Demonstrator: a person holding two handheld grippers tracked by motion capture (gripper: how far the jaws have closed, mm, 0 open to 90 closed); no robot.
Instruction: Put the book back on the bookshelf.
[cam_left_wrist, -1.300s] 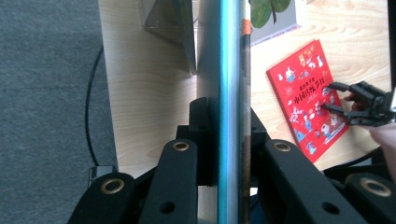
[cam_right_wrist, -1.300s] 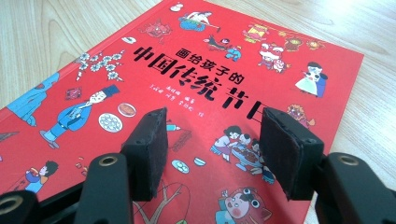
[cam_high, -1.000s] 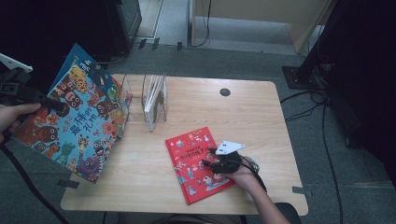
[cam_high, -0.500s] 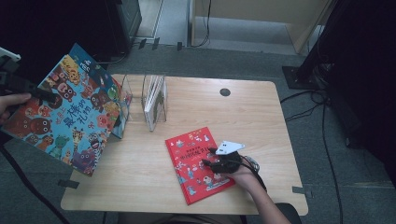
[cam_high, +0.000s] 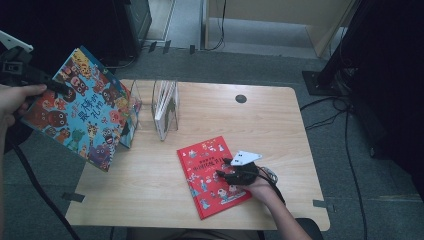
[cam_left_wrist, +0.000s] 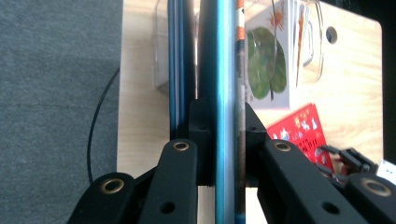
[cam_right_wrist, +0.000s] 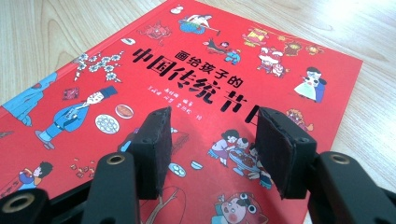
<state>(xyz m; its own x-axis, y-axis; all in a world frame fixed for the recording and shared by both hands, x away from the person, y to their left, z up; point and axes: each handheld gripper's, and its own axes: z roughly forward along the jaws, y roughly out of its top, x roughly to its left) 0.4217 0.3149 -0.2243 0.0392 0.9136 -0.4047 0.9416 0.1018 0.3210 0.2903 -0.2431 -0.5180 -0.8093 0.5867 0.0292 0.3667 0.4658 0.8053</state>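
Left gripper (cam_high: 50, 82) clamps the large blue illustrated picture book (cam_high: 80, 107) above the wooden table's (cam_high: 280, 120) left edge, to be kept upright for the clear acrylic rack (cam_high: 165, 107), while the right gripper's (cam_high: 225, 167) part-open jaws, just closing, rest empty on the red picture book (cam_high: 205, 172) near the front edge.

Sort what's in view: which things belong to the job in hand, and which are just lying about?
In the job:
- blue picture book, clamped in the left gripper
- red picture book, flat on the table under the open right gripper
- clear book rack, holding other books

Lying about:
- floor cables
- dark stand base
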